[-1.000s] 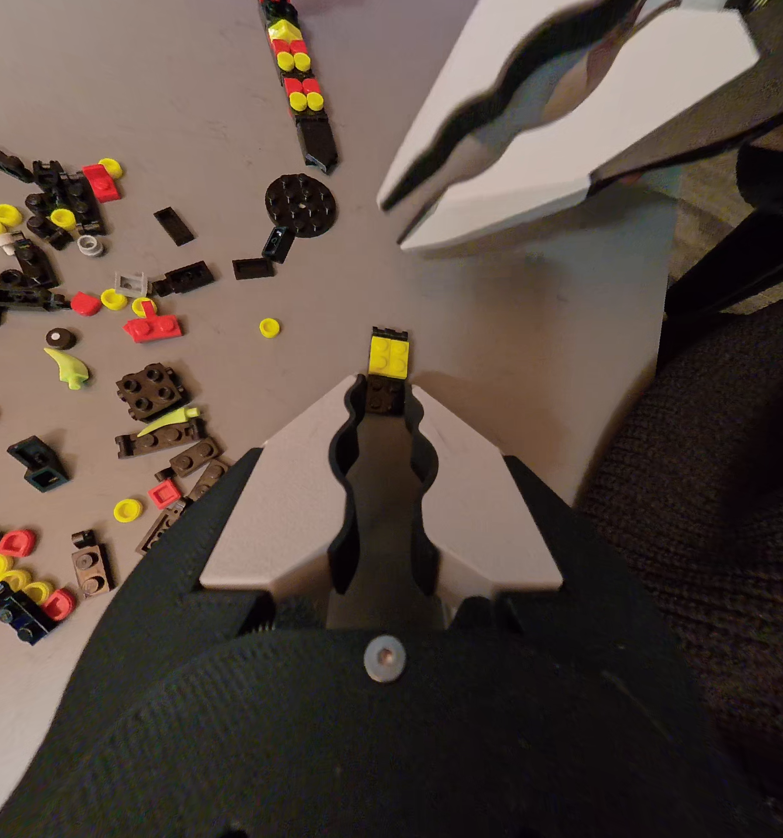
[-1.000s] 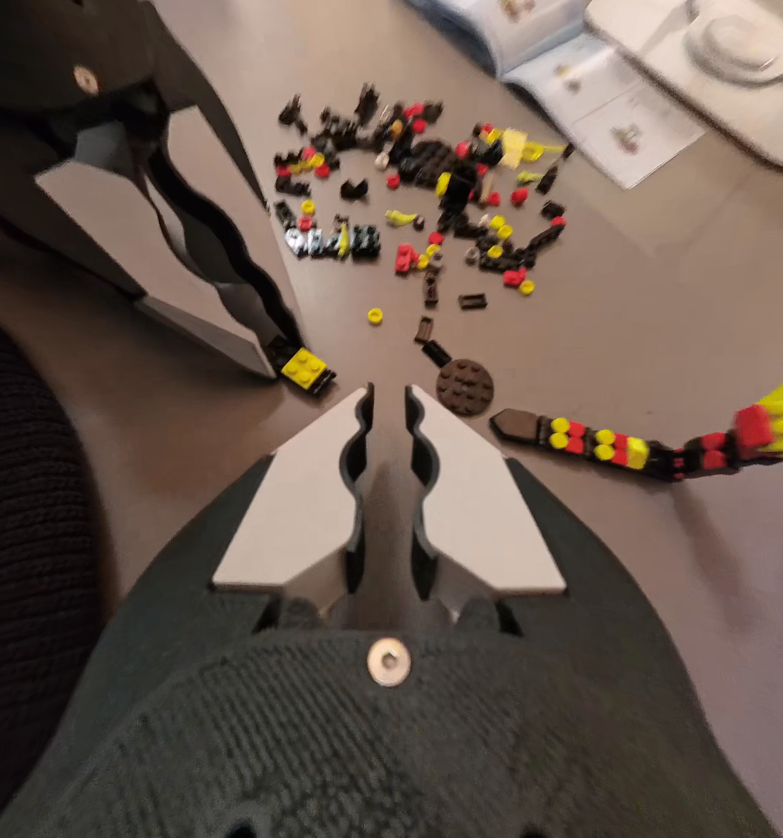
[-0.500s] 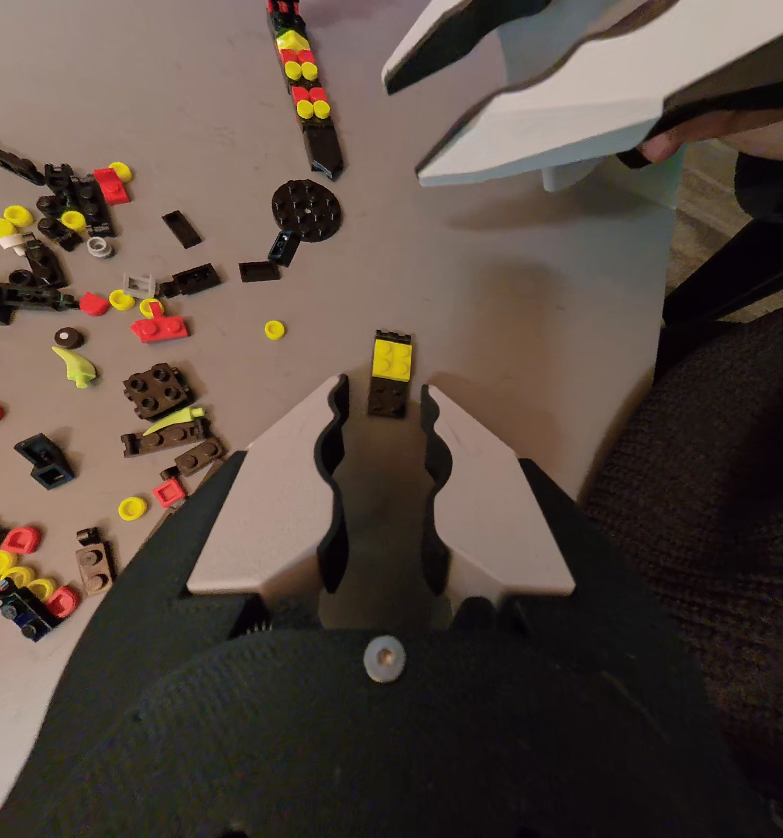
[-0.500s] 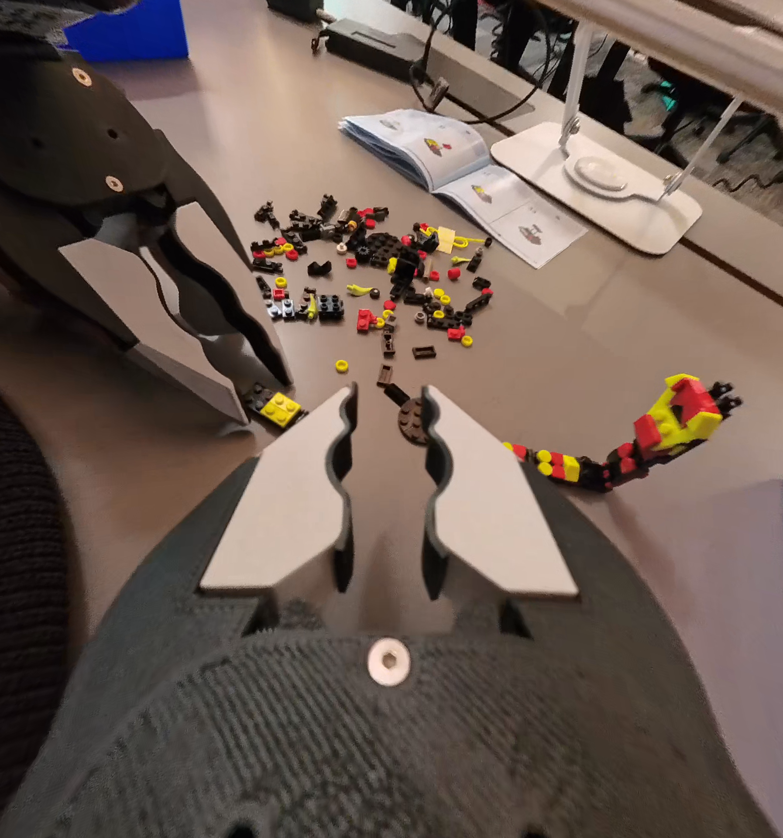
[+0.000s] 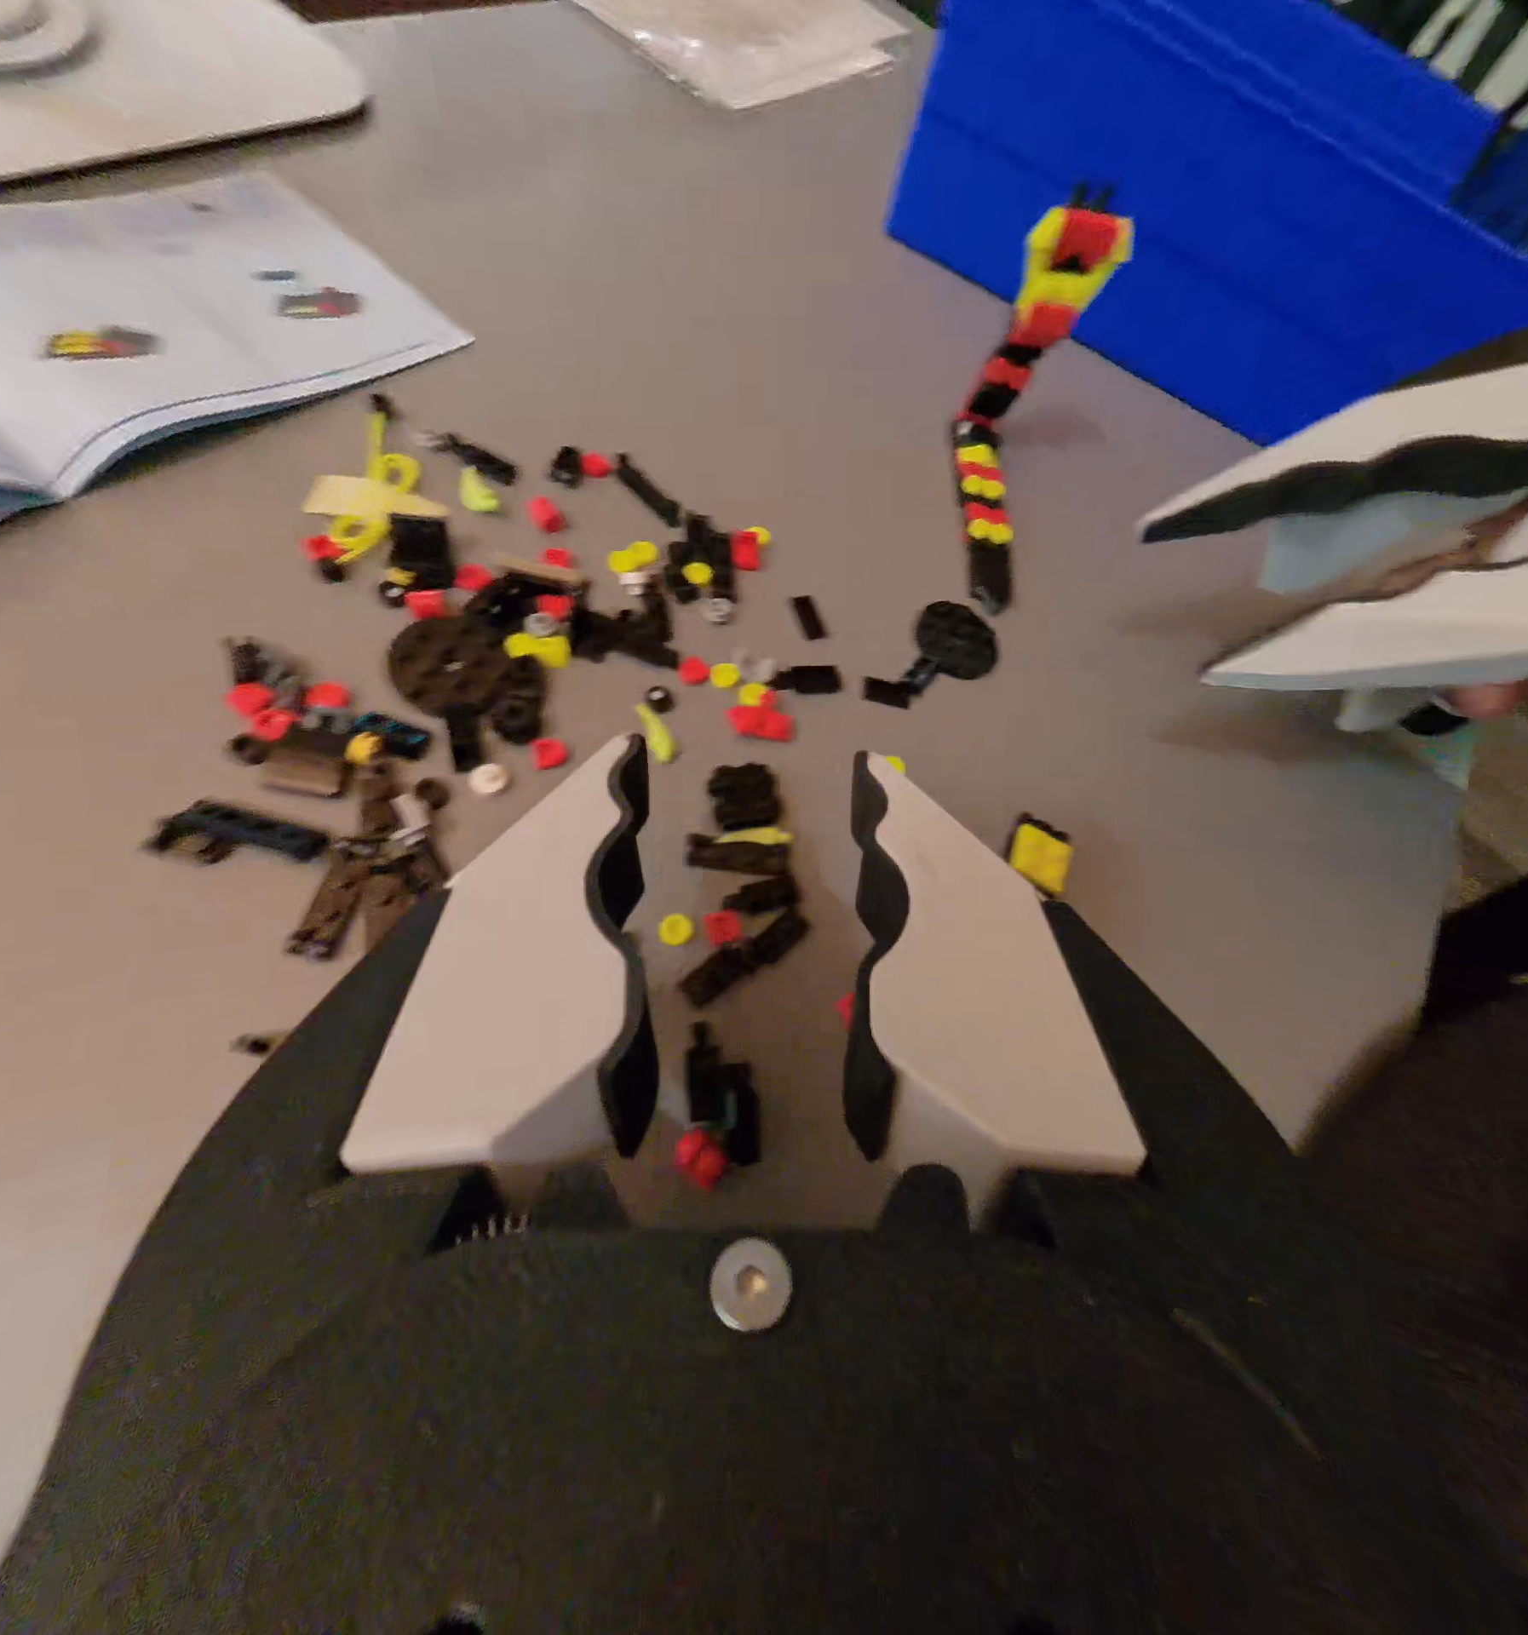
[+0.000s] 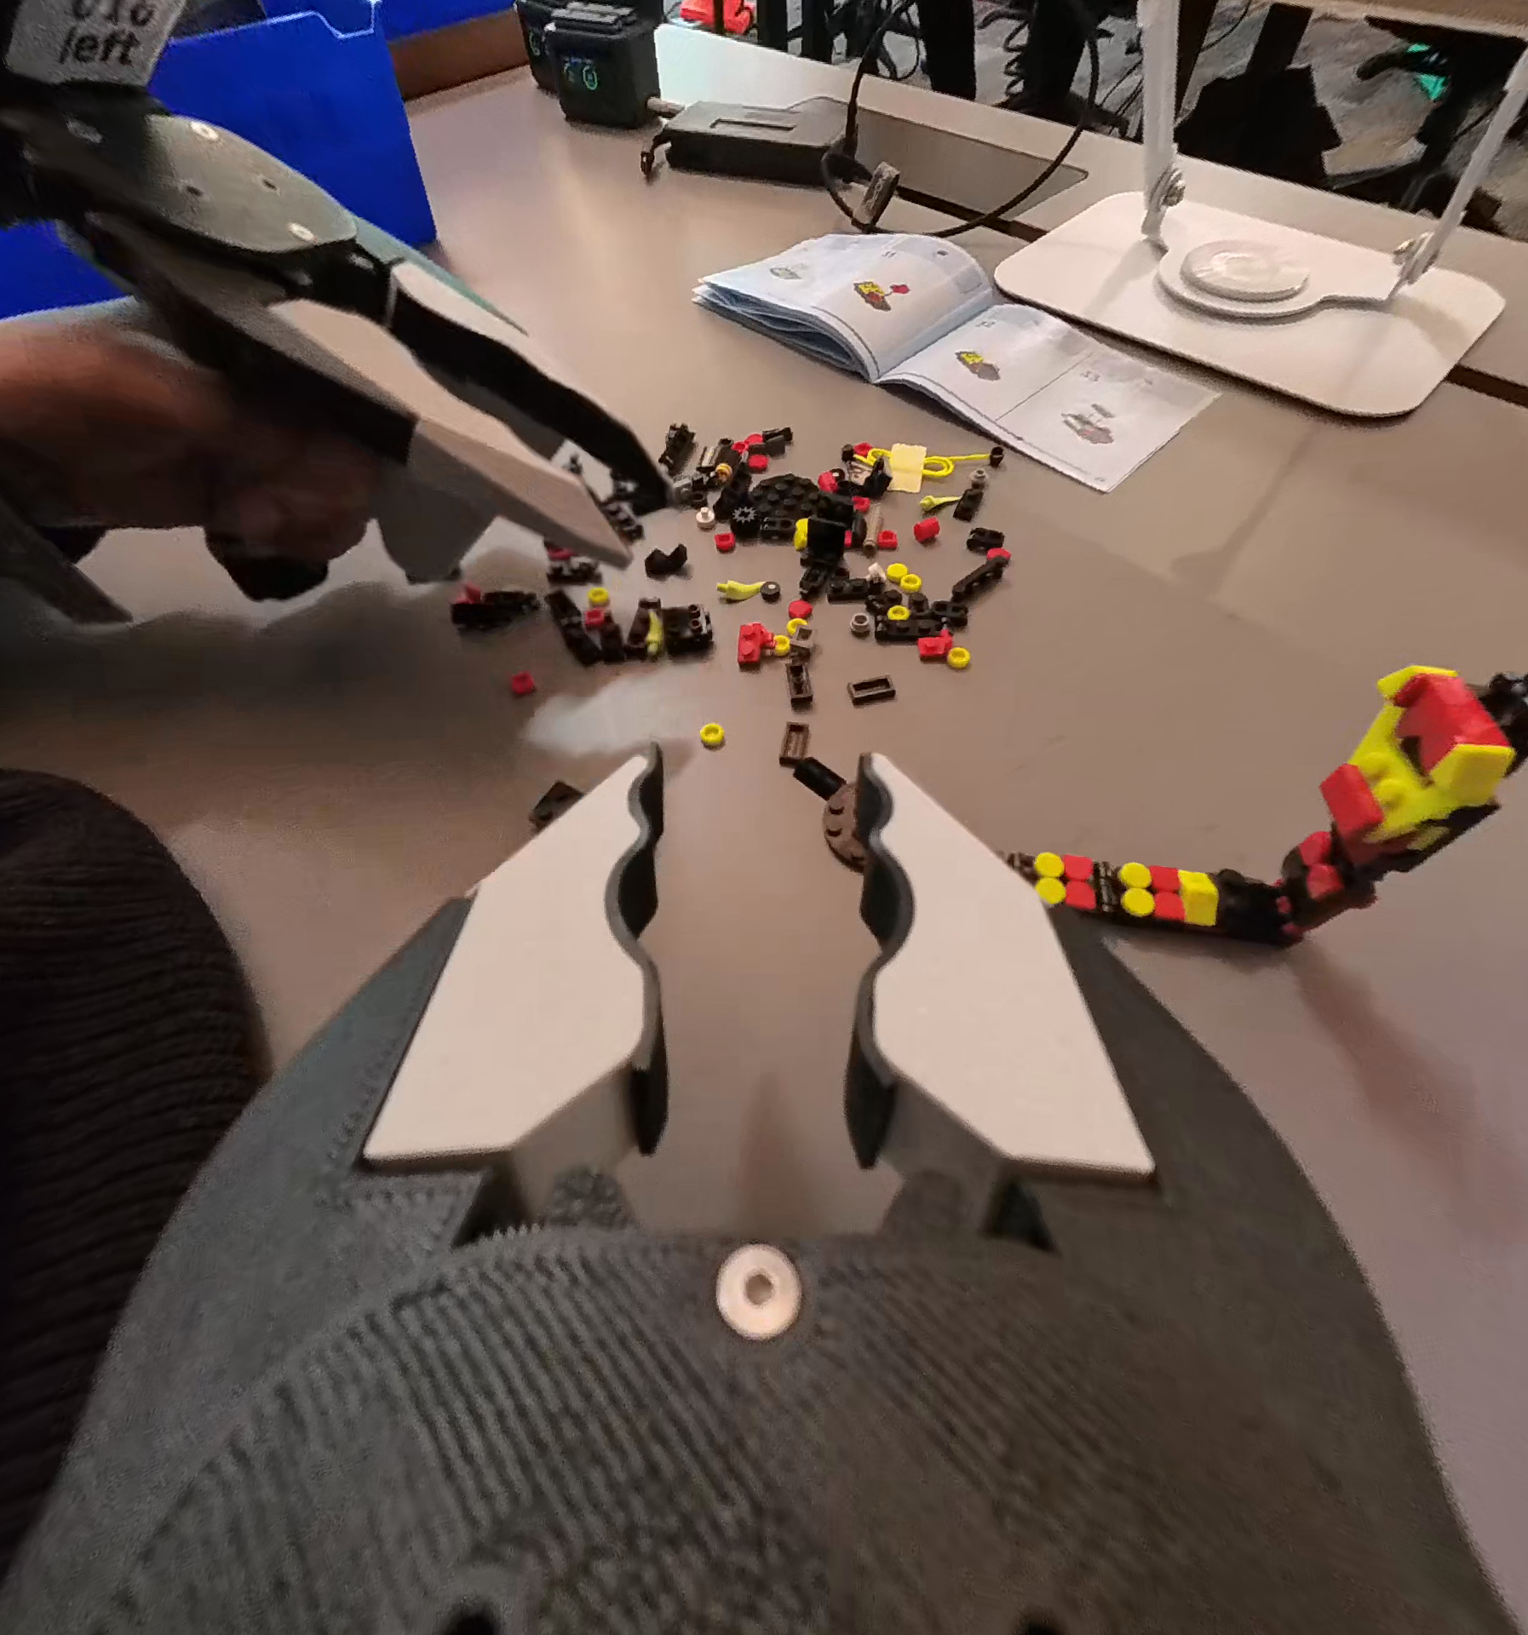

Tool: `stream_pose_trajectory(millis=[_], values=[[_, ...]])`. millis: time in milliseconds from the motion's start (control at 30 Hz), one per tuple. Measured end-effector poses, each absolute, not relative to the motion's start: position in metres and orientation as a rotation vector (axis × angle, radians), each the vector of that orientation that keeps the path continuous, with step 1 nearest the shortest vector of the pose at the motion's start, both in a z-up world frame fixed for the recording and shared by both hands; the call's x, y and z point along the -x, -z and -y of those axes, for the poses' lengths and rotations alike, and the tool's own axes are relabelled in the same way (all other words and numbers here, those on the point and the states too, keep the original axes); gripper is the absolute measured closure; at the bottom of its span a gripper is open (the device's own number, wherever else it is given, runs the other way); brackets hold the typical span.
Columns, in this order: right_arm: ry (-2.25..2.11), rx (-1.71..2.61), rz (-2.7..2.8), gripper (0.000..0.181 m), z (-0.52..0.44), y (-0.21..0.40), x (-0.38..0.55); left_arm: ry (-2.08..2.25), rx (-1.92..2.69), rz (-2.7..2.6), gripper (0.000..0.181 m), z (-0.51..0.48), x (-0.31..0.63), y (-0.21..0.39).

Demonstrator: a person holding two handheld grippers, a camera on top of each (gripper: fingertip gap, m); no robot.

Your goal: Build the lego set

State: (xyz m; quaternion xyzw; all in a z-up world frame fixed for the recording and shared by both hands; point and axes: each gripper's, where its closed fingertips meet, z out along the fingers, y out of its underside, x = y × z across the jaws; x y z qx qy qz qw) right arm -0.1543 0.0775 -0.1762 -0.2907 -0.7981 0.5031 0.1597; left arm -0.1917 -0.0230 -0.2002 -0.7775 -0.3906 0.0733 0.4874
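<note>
left wrist view: surface, then left gripper spread wide and empty over loose lego pieces. right gripper likewise wide, holding nothing; snake model just beside. select one small piece, centre between tips, descend straight, avoid scattering neighbours.

Glossy plastic lego pieces on smooth, faintly sheened table; paper booklet.

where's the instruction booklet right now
The instruction booklet lies open on the table beyond the loose brick pile, beside the white lamp base; upper left in the left wrist view.
</note>
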Motion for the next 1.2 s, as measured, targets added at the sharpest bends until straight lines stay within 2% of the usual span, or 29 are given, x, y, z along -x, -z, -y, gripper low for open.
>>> stream_pose_trajectory(millis=[233, 333, 433, 500, 533, 633, 733, 833, 967, 1033, 1100, 1200], values=[[-1.397, 0.821, 2.326, 0.141, -0.076, 0.184, 0.152, -0.298, 1.967, 0.965, 0.154, 0.035, 0.200, 0.211], [-1.411, 0.834, 2.326, 0.141, -0.077, 0.183, 0.152, -0.451, 1.913, 1.030, 0.181, 0.055, 0.218, 0.202], [-1.535, 0.857, 2.261, 0.139, -0.075, 0.167, 0.153, -0.450, 1.783, 1.081, 0.180, 0.072, 0.230, 0.187], [-1.660, 0.891, 2.206, 0.142, -0.077, 0.152, 0.152, -0.389, 1.672, 1.118, 0.165, 0.081, 0.235, 0.177], [-1.694, 0.906, 2.207, 0.142, -0.078, 0.150, 0.150, -0.394, 1.626, 1.167, 0.150, 0.089, 0.240, 0.175], [-1.644, 0.938, 2.275, 0.136, -0.079, 0.160, 0.149, -0.500, 1.578, 1.272, 0.141, 0.115, 0.253, 0.177], [-1.795, 0.958, 2.231, 0.131, -0.073, 0.146, 0.145, -0.446, 1.450, 1.255, 0.118, 0.116, 0.254, 0.161], [-2.063, 1.068, 2.118, 0.134, -0.080, 0.125, 0.147, -0.260, 1.233, 1.183, 0.125, 0.116, 0.248, 0.133], [-2.172, 1.174, 2.069, 0.132, -0.088, 0.121, 0.151, -0.326, 1.276, 1.221, 0.129, 0.127, 0.254, 0.142], [-2.136, 1.141, 2.117, 0.132, -0.083, 0.124, 0.147, -0.358, 1.346, 1.227, 0.146, 0.122, 0.253, 0.148], [-2.039, 1.088, 2.198, 0.135, -0.077, 0.133, 0.143, -0.421, 1.438, 1.171, 0.178, 0.113, 0.249, 0.151], [-1.789, 0.990, 2.343, 0.152, -0.072, 0.155, 0.137, -0.535, 1.531, 1.083, 0.181, 0.102, 0.245, 0.149]])
